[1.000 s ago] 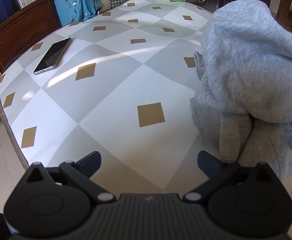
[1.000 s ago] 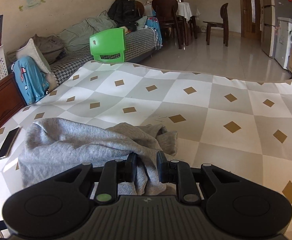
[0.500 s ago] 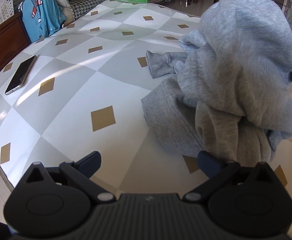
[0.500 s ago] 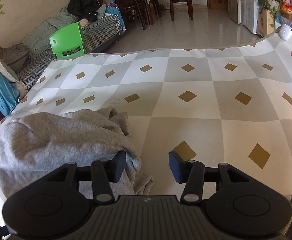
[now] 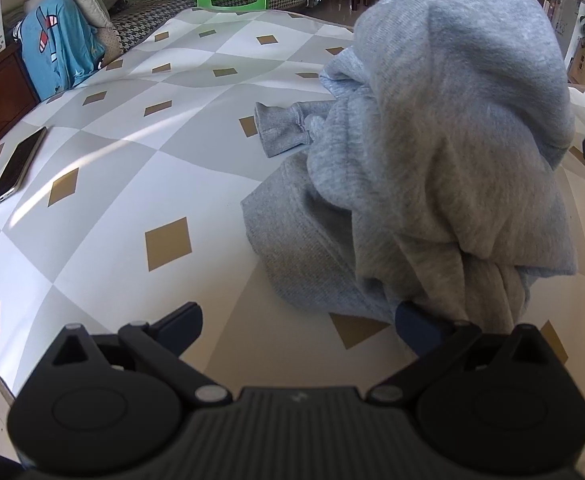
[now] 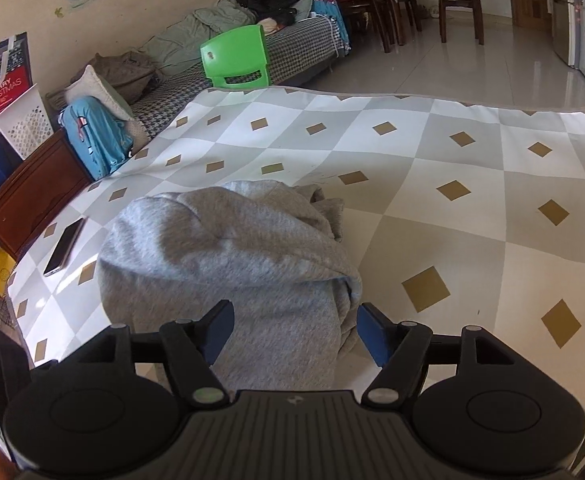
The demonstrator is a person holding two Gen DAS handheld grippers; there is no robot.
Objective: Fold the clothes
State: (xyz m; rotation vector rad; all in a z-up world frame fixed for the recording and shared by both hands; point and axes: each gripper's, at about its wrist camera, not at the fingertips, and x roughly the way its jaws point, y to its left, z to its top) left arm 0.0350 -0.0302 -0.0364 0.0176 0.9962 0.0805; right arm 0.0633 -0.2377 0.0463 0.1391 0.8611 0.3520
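Right fingers (image 6: 372, 334) opening astride grey sweatshirt (image 6: 232, 248) on checked tablecloth (image 6: 452, 184)

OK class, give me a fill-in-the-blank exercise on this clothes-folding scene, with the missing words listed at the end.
1. The bunched sweatshirt on the table is ____ in colour.
2. The flat dark thing lying left of the sweatshirt is a ____.
3. The plastic chair beyond the table's far edge is ____.
4. The left gripper holds ____ between its fingers.

Missing words: grey; phone; green; nothing
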